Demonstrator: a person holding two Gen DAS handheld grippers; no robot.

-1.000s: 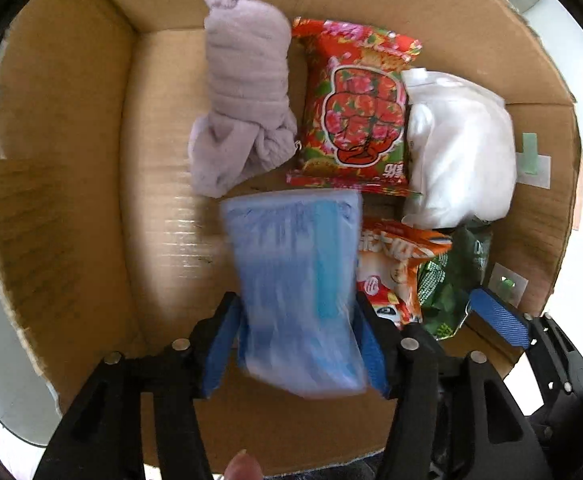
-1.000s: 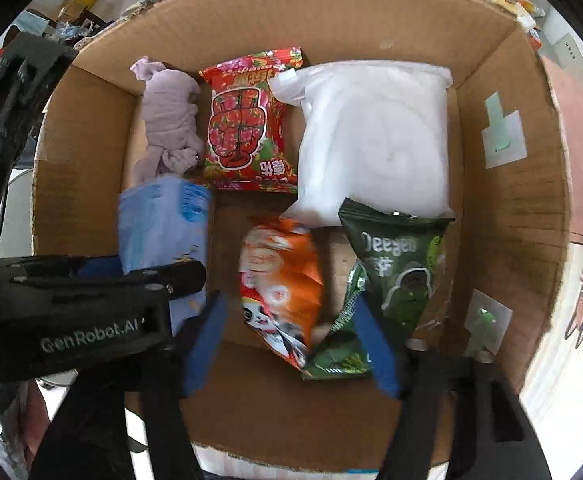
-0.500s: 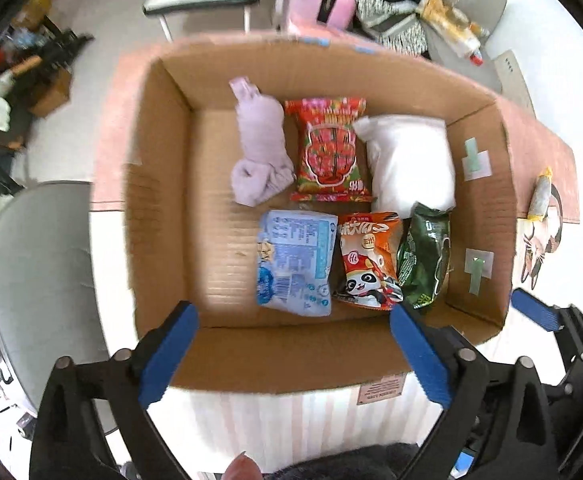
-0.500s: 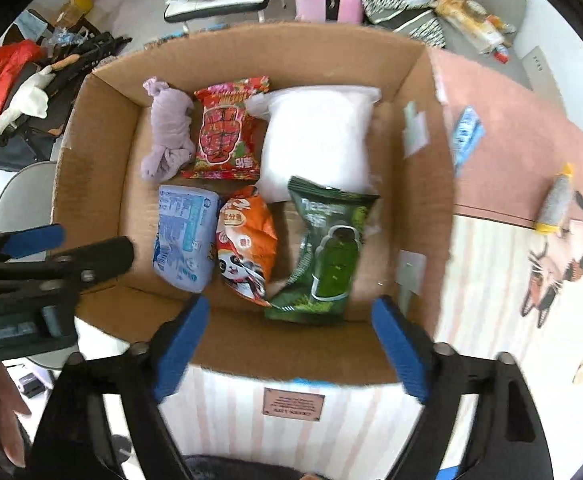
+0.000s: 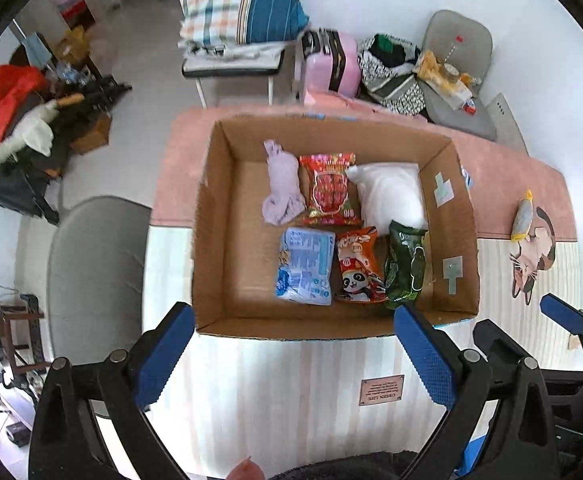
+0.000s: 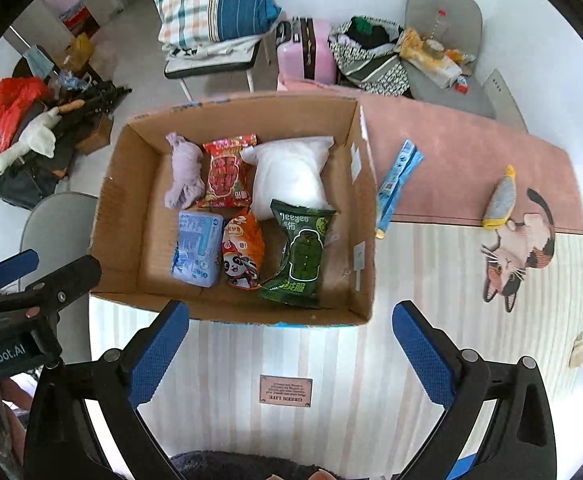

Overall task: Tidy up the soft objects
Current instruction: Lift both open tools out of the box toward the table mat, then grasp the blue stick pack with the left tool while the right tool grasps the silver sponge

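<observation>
I am holding my left gripper [image 5: 295, 354] above the near edge of the cardboard box [image 5: 215, 240], its blue-padded jaws having just been opening and now standing wide with nothing between them. My right gripper [image 6: 291, 354] is hanging just the same, jaws having just been spreading apart, wide and empty, pointing down at the striped mat [image 6: 351, 380] in front of the box. Beyond my fingertips, the box is sitting open-topped on the table and is carrying six soft things in two rows. In the far row a knotted lilac cloth [image 5: 281, 184] is lying on the left, a red snack bag [image 5: 331, 190] is lying beside it, and a white pillow-like pack [image 5: 389, 196] is resting toward the right wall. In the near row a pale blue tissue pack [image 5: 305, 266] is lying flat just ahead of my left gripper, an orange panda snack bag [image 5: 357, 266] is touching its right side, and a dark green snack bag [image 5: 407, 266] is leaning next to that. The left part of the box floor is showing bare cardboard. Outside the box, to the right of my right gripper, a long blue packet [image 6: 395, 184] is lying against the box wall, and farther right a grey and yellow plush toy [image 6: 501, 200] is resting on the mat.
</observation>
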